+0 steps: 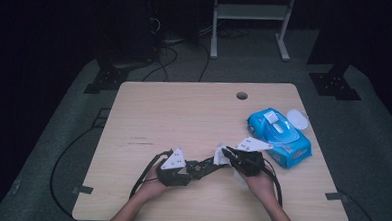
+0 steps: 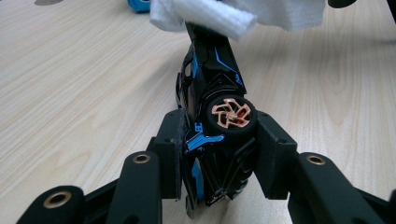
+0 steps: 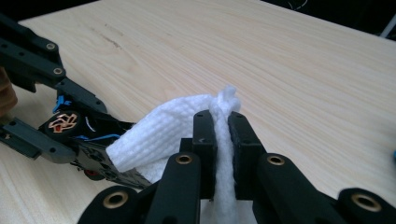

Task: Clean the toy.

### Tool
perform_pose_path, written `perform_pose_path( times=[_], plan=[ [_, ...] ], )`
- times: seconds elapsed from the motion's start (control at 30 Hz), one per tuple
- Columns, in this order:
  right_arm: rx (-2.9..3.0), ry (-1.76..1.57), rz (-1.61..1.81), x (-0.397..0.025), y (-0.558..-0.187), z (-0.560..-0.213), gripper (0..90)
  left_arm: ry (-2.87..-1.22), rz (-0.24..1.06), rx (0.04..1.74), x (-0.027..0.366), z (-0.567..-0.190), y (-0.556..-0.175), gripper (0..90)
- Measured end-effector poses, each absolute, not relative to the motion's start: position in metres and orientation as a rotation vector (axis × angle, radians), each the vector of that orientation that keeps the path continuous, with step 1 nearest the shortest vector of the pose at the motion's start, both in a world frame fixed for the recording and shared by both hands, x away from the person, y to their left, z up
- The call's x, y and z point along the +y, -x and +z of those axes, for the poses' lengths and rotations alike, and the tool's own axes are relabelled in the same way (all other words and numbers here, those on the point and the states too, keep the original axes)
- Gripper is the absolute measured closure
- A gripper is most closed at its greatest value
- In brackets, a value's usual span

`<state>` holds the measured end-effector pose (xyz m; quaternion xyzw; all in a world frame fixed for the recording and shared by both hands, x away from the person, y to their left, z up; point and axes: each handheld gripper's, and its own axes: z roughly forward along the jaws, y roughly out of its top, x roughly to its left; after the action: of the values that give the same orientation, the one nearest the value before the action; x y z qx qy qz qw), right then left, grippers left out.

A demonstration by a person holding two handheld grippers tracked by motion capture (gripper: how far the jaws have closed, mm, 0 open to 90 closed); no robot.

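Observation:
A black toy car (image 2: 212, 79) with blue trim and copper wheels is clamped sideways in my left gripper (image 2: 217, 140), just above the wooden table (image 1: 184, 115). My right gripper (image 3: 222, 126) is shut on a folded white wipe (image 3: 159, 135), which rests on the far end of the car (image 3: 93, 135). From above, the left gripper (image 1: 194, 168) and right gripper (image 1: 227, 154) meet near the table's front middle, with the car (image 1: 204, 166) and wipe (image 1: 220, 157) between them.
A blue pack of wet wipes (image 1: 280, 136) lies at the right, its white lid (image 1: 297, 119) flipped open behind it. A cable hole (image 1: 241, 95) sits near the far edge. Black cables trail from both grippers toward the front edge.

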<state>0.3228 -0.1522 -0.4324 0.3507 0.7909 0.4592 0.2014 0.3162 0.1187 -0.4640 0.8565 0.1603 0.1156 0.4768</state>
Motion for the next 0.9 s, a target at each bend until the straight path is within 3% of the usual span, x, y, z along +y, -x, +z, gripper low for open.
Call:
perform_pose_path(
  times=[0.27,0.47,0.7,0.9],
  plan=[
    [2.276,-0.865,1.320,-0.128,-0.313,-0.434,82.4,-2.088,0.285,0.402,0.120,-0.464,-0.316,58.7],
    [2.221,-0.979,1.328,-0.150,-0.325,-0.435,82.4,-2.081,0.276,0.402,0.120,-0.465,-0.318,58.7],
    [2.251,-0.914,1.335,-0.135,-0.321,-0.434,82.3,-2.076,0.271,0.406,0.121,-0.465,-0.318,58.7],
    [2.202,-1.003,1.322,-0.155,-0.330,-0.436,82.4,-2.082,0.275,0.397,0.121,-0.465,-0.318,58.7]
  ],
)
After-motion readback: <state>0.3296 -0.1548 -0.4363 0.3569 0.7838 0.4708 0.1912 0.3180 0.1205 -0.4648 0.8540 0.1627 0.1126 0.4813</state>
